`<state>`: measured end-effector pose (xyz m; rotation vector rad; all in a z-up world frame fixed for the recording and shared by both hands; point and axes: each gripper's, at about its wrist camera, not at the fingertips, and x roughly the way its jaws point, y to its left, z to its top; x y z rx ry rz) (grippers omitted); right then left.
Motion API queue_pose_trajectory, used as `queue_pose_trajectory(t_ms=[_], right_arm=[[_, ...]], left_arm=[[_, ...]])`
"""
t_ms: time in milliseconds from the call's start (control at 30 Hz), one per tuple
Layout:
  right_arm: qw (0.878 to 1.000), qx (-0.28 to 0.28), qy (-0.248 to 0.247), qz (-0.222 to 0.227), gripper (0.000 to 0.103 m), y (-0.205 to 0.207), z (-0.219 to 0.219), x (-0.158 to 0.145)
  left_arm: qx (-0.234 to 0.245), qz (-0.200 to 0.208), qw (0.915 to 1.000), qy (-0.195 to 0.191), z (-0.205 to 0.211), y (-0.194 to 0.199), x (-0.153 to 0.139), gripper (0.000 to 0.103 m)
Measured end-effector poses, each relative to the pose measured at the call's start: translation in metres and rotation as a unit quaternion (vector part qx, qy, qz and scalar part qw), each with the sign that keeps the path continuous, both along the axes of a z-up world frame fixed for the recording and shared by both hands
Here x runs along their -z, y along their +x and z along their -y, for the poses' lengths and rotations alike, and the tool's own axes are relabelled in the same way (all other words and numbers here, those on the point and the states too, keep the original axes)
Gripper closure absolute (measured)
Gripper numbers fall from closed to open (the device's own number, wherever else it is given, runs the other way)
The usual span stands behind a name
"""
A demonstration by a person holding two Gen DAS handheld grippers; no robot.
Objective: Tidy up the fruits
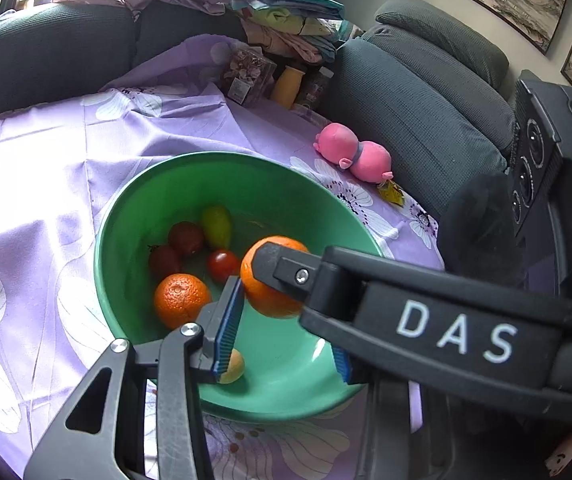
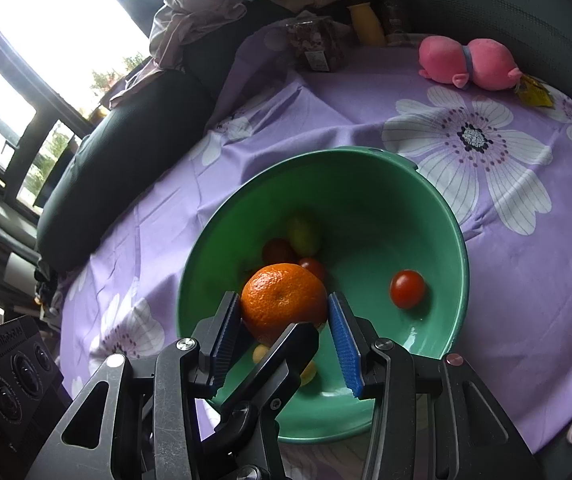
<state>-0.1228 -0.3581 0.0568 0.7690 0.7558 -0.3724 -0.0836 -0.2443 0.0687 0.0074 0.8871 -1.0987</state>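
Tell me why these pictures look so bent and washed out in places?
Both views come through fisheye lenses, so edges curve and corners go dark. In the right wrist view the window is blown out to white, and glare glints on the green bowl. In the left wrist view daylight bleaches the purple tablecloth, while the near arm marked DAS looms oversized.

Fruit crowds the green bowl's [image 2: 456, 236] far-left floor; its right side around one tomato [image 2: 407, 289] lies open.
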Motion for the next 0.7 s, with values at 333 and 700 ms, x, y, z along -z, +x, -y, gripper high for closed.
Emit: queue_pose_trajectory(t_ms=[333,700], right_arm=[[0.999,0.037,-0.008,-0.002,0.055,-0.009,0.006,-0.004],[0.996,0.08,-0.043,0.011,0.048,-0.024,0.006,-0.021]], left_arm=[[-0.034,0.021,0.999,0.023,-0.009,0.0,-0.008,0.029],[-0.068,0.083,0.9932,0.045,-0.025,-0.014,-0.03,0.015]])
